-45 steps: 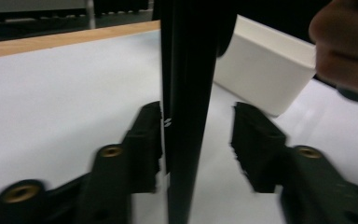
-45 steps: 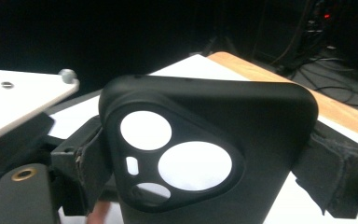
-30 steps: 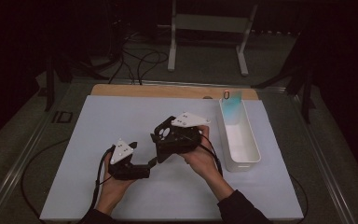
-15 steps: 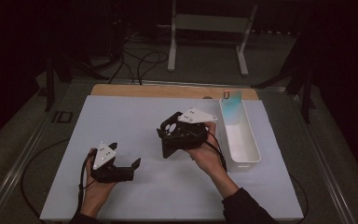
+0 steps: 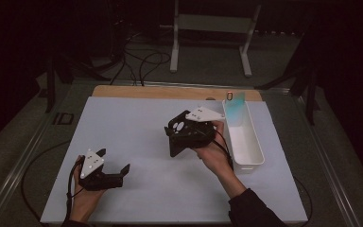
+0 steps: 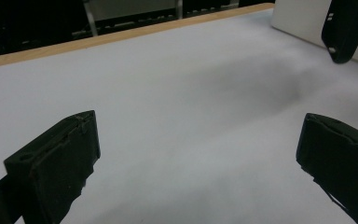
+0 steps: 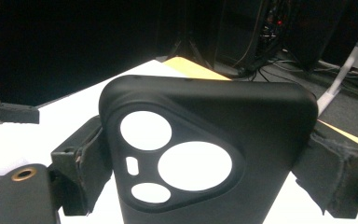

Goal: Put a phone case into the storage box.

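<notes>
A black phone case (image 5: 178, 134) with round camera cut-outs stands upright between the jaws of my right gripper (image 5: 189, 136), which is shut on its sides above the middle of the white mat (image 5: 137, 123). In the right gripper view the phone case (image 7: 205, 154) fills the centre, clamped by both pads. My left gripper (image 5: 115, 159) lies low near the mat's front left, open with nothing between its jaws. In the left gripper view the left gripper (image 6: 200, 154) frames bare mat, and the phone case (image 6: 347, 28) hangs at the top right.
A long white bin (image 5: 260, 151) stands along the mat's right side, with a teal item (image 5: 236, 108) at its far end. A wooden strip (image 5: 170, 92) borders the mat's far edge. Cables and a metal stand lie on the floor beyond.
My left gripper has drawn away from the right one, moving left and toward the near edge, its jaws open. The right gripper keeps the case and has shifted slightly right.
</notes>
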`<action>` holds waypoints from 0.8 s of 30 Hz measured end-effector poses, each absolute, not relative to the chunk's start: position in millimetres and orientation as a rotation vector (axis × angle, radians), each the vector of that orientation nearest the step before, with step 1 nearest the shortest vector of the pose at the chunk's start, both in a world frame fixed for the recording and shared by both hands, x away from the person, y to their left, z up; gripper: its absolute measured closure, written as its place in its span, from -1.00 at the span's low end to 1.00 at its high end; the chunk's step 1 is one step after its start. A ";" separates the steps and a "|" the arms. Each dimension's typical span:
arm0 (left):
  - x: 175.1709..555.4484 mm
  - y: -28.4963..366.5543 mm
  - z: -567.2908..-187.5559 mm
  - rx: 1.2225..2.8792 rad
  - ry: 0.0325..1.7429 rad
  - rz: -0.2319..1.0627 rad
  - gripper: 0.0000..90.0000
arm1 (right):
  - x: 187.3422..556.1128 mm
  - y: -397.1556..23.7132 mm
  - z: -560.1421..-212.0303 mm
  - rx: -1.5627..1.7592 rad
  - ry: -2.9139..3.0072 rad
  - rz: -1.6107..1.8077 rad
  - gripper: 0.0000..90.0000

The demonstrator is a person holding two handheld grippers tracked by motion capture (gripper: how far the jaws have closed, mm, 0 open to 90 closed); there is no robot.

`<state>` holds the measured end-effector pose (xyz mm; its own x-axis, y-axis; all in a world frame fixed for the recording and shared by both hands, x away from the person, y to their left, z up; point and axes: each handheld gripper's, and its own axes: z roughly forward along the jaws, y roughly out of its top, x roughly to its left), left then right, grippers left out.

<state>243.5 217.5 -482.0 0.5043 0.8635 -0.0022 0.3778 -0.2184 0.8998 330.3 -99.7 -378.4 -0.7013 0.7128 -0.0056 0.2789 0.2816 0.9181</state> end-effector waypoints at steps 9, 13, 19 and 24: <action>238.3 223.3 -488.4 1.803 1.040 0.655 -1.00 | 334.6 -106.9 -374.0 0.913 2.122 1.399 -0.69; 238.1 225.3 -489.7 1.800 1.038 0.660 -1.00 | 337.7 -111.9 -370.2 0.933 2.106 1.391 -0.69; 238.6 226.4 -490.9 1.798 1.046 0.668 -1.00 | 342.6 -119.1 -366.4 0.951 2.094 1.379 -0.69; 238.5 227.6 -491.2 1.788 1.053 0.672 -1.00 | 350.2 -125.3 -366.6 0.996 2.083 1.376 -0.69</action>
